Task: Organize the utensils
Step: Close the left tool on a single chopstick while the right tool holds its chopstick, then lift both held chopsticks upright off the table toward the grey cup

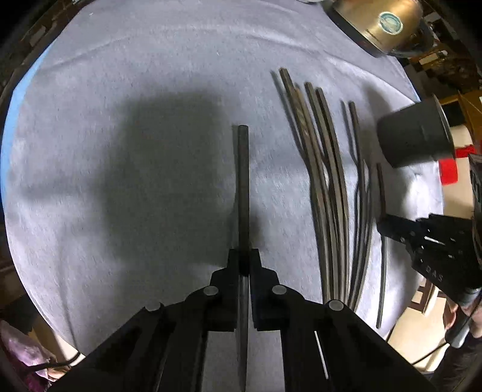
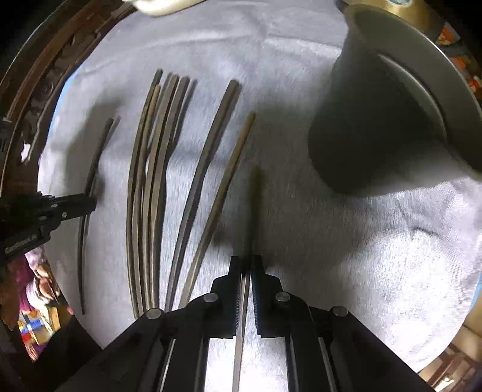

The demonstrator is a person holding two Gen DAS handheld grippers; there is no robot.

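Note:
My left gripper is shut on a dark round chopstick that points away over the white cloth. To its right, several brown chopsticks lie fanned out on the cloth. A dark grey cup lies on its side past them. My right gripper is shut on a thin chopstick, with the cup close on its upper right. The right gripper also shows at the right of the left wrist view. In the right wrist view the left gripper shows at the left.
A brass-coloured pot stands at the far right of the cloth. A red object sits beyond the cup near the table's edge. The cloth's edge curves close along the left and right sides. A person's hand holds the right gripper.

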